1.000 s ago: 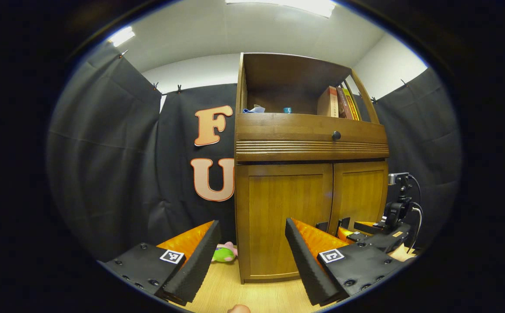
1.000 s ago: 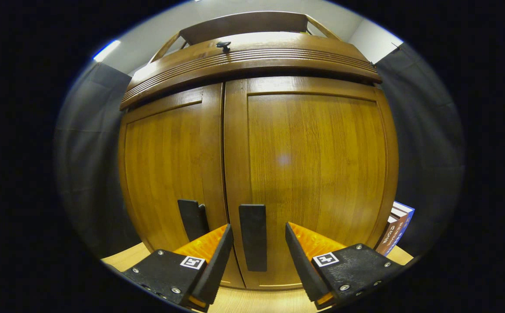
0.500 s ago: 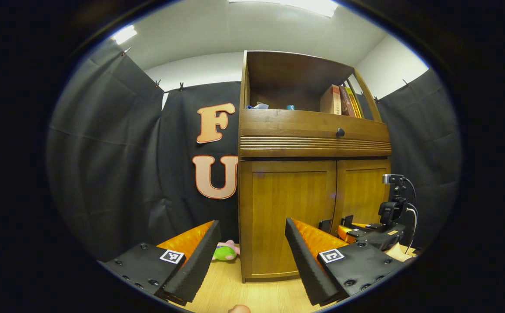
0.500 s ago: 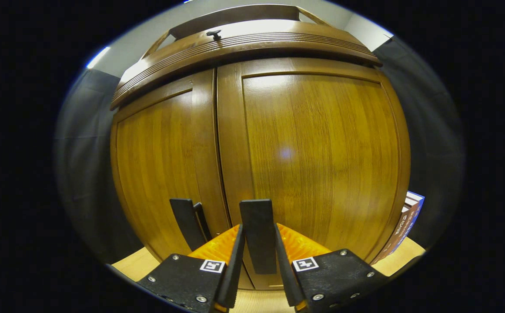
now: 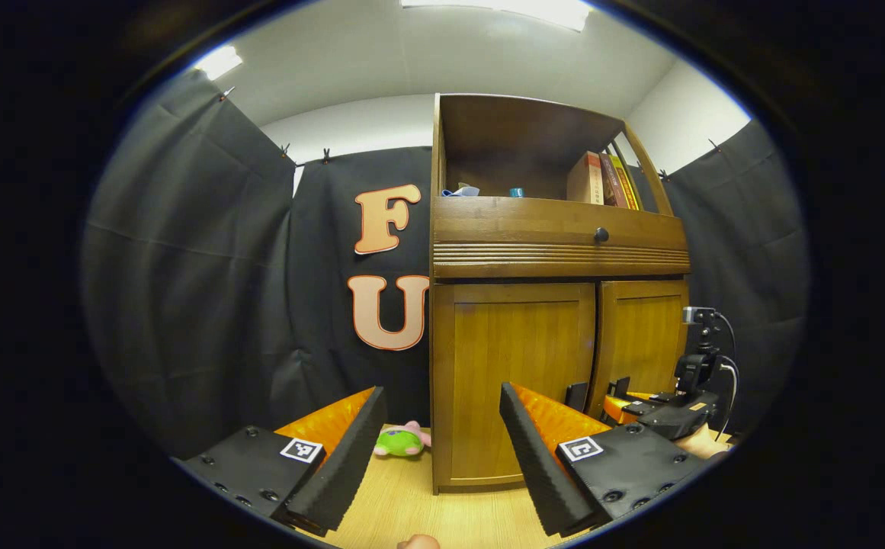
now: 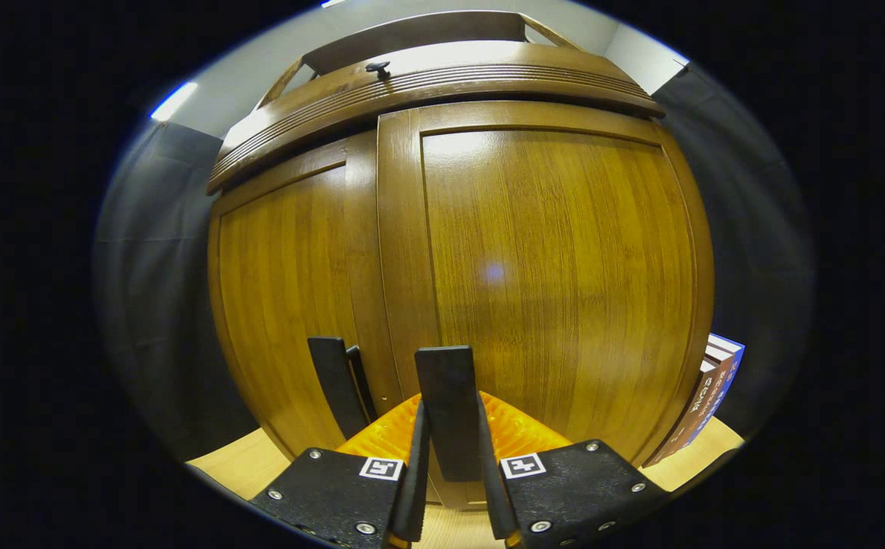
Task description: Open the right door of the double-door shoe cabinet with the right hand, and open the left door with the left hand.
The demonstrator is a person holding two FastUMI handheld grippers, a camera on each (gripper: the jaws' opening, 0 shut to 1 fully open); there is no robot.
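The wooden shoe cabinet has two doors. In the right gripper view, my right gripper (image 6: 448, 446) is shut on the black vertical handle (image 6: 446, 389) of the right door (image 6: 556, 267). That door's inner edge stands slightly forward of the left door (image 6: 282, 305). The left door's black handle (image 6: 329, 381) is free beside it. In the left gripper view, my left gripper (image 5: 442, 404) is open and holds nothing, some way back from the left door (image 5: 511, 374). The right gripper (image 5: 644, 412) shows at the handles, low on the right door (image 5: 644, 335).
A drawer with a dark knob (image 5: 601, 234) sits above the doors, under an open shelf with books (image 5: 602, 179). A green plush toy (image 5: 402, 442) lies on the wooden floor (image 5: 404, 503) left of the cabinet. Books (image 6: 705, 400) lean at the cabinet's right side.
My right gripper has closed from open onto the right door's handle, and the door's edge has come out a little. The left gripper has drifted slightly, staying open.
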